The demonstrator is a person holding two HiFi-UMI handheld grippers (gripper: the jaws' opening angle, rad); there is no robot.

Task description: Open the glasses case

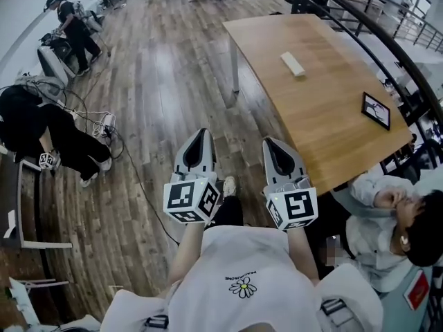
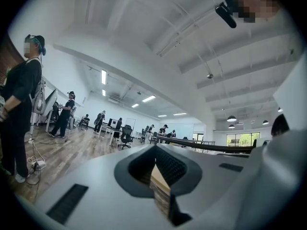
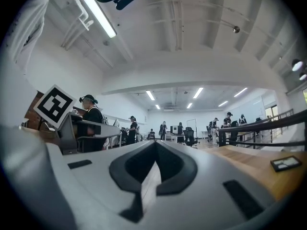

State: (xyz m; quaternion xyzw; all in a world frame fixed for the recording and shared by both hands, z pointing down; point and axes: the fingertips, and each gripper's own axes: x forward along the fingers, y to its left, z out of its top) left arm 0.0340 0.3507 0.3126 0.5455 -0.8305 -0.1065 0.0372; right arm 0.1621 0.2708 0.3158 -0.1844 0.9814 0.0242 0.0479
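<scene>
With the left tool and the right tool both short of the bench, the step in hand looked to be the approach. It would go best by coming round to the bench's edge, spreading the jaws only once close, then steadying the base with one tool while the other lifted the lid. The left tool, low in the middle of the frame, was pressed together on nothing and pointed level over the wood floor. The right tool, just beside it, was likewise pressed together and empty, near the bench's near corner. A pale oblong thing, likely the glasses case, lay on the bench at upper right, well apart from both.
</scene>
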